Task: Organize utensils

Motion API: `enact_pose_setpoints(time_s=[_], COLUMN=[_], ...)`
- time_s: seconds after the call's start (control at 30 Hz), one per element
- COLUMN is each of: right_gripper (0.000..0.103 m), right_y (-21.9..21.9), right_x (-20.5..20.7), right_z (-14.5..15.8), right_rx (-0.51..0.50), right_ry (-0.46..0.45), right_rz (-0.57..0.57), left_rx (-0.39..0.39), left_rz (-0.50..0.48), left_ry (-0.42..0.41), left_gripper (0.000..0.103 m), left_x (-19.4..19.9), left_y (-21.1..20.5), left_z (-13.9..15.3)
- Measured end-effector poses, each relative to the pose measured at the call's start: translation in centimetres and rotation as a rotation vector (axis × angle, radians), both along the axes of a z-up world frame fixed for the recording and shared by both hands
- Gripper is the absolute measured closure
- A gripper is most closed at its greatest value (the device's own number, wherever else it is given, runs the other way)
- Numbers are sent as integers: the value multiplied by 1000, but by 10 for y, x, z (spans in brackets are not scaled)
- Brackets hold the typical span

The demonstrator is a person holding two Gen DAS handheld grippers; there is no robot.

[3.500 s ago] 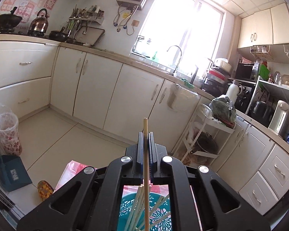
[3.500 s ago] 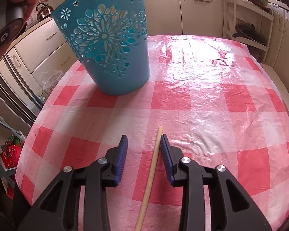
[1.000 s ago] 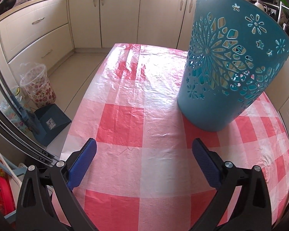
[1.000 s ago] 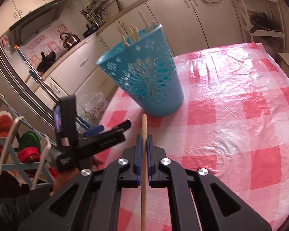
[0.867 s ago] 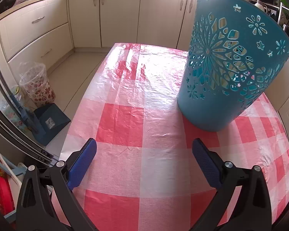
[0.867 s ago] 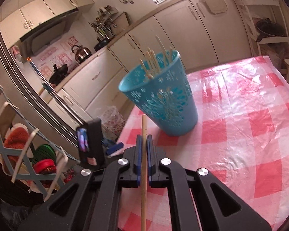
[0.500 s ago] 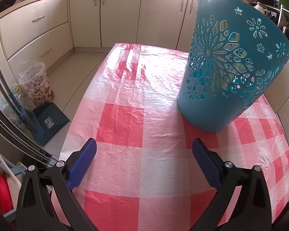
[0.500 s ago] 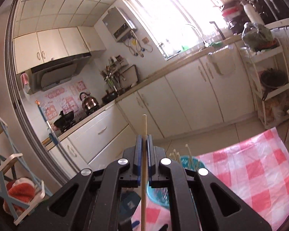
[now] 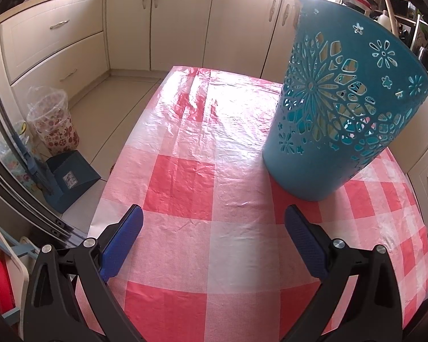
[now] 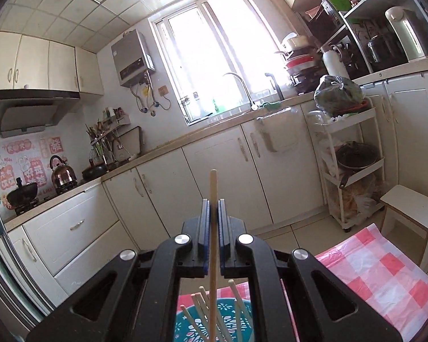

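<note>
Between the right gripper's (image 10: 213, 208) blue ribbed pads, a slim, pale wooden chopstick (image 10: 213, 188) is clamped; the jaws are pressed tight on it with no gap to either side. The round, smooth stick runs straight along the fingers, its blunt tip poking out past them and its other end dropping between the matte black arms. Directly beneath that end sits the open mouth of the teal basket (image 10: 185, 322), with a loose bunch of similar pale chopsticks (image 10: 198, 310) standing at slants inside.

In the left wrist view, the left gripper (image 9: 214, 225) has its jaws spread wide and holds nothing, its dimpled blue pads (image 9: 122, 236) hanging over the table. The tablecloth (image 9: 185, 171) is a glossy, crinkled plastic sheet in red and white checks. On it, beyond and to the right of the left gripper's far pad, the basket (image 9: 336, 108) stands as a tapering round plastic tub, narrower at the base, its wall pierced with flower and star cut-outs.

Farther off are cream cabinet doors (image 9: 179, 22) with curved metal handles. A bright window (image 10: 214, 57) opens above a sink tap (image 10: 239, 85), and a shiny metal kettle (image 10: 61, 175) sits on the hob.
</note>
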State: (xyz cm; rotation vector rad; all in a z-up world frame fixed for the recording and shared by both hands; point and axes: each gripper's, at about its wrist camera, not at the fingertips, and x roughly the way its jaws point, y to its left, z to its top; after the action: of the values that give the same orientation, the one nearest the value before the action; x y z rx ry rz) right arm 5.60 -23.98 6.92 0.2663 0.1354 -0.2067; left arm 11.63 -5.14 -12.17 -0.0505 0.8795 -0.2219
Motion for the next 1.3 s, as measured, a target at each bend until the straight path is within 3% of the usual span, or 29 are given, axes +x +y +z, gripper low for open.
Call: enact_pose_setpoints(time_s=[0.6,0.63,0.73,0.8,0.97,1.17,1.23,1.3], right_gripper=[96,91,62,59,23,8,8,8], right_y=[16,16,12,11,16,19,20,18], right_x=[-12,-17,-39,-54,-87,-110,-121,-138], right_z=[-42,-42,-40,-39,-47,-85,-89,-84], right_rx=[-116,-119,-109,-97,-117,-102,-26,83], right_ry=[149,158,165,199,384,768,833,841], right_rz=[55,61,69,79,85,102,146,185], left_rx=[-6,-7,-10,-12,13,24,34,30], left_rz=[12,13,17,18,54,28,11,-2], left_ry=[6,6,10,14,10,-19,-39,-56], left_gripper=[8,8,8,8,8,8,8,8], left_x=[2,2,2,3,-1,-43,-60,-80], left_y=[1,1,2,2,12,29,33,40], left_z=[-2,-2,-2,-3,8,55,75,94])
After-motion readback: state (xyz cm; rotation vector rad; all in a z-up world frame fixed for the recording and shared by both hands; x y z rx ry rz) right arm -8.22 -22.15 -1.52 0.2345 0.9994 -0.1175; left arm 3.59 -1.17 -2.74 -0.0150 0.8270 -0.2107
